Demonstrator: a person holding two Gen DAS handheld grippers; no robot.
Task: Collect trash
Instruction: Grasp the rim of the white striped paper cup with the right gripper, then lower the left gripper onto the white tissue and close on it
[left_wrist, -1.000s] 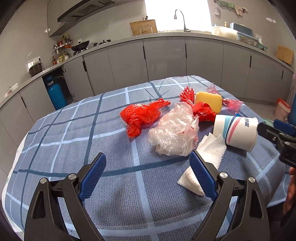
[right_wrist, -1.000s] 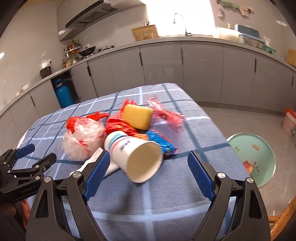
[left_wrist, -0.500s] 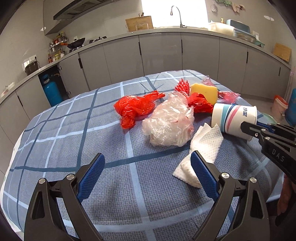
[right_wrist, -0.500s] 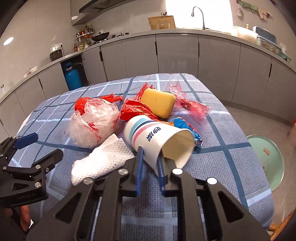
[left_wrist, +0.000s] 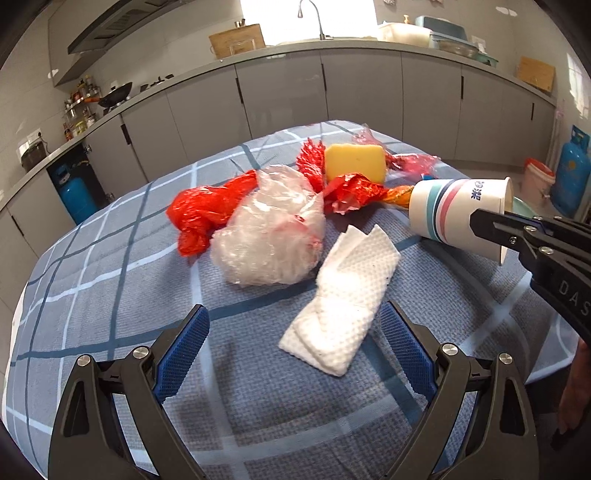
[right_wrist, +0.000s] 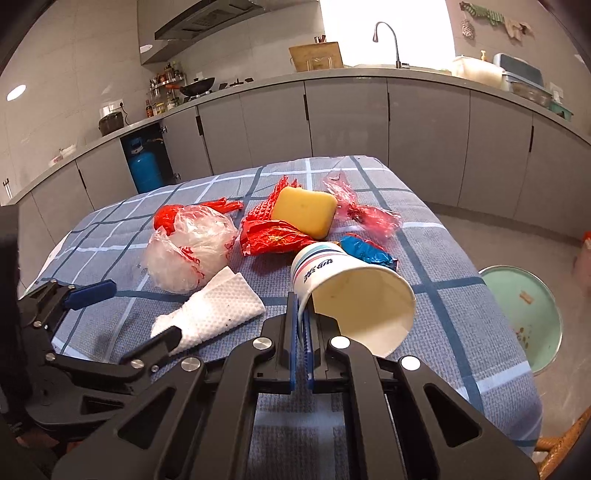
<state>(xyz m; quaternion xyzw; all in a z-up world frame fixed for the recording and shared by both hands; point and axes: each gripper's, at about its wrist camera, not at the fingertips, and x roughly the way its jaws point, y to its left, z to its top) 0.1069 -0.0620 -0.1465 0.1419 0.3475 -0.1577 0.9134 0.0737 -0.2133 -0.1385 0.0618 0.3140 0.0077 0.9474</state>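
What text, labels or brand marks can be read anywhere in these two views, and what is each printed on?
"DAS": raised letters on the black body of the right tool, cut off at the left wrist view's edge.
Blue characters on the paper cup: visible in both views, but too small and skewed to read.
Red wrapper: some print, illegible.
Nothing else readable.

Left gripper (left_wrist: 295, 345) jaws wide at frame bottom, white paper towel (left_wrist: 341, 299) between; right gripper (left_wrist: 491, 225) pinches paper cup (left_wrist: 450, 214) rim, right.
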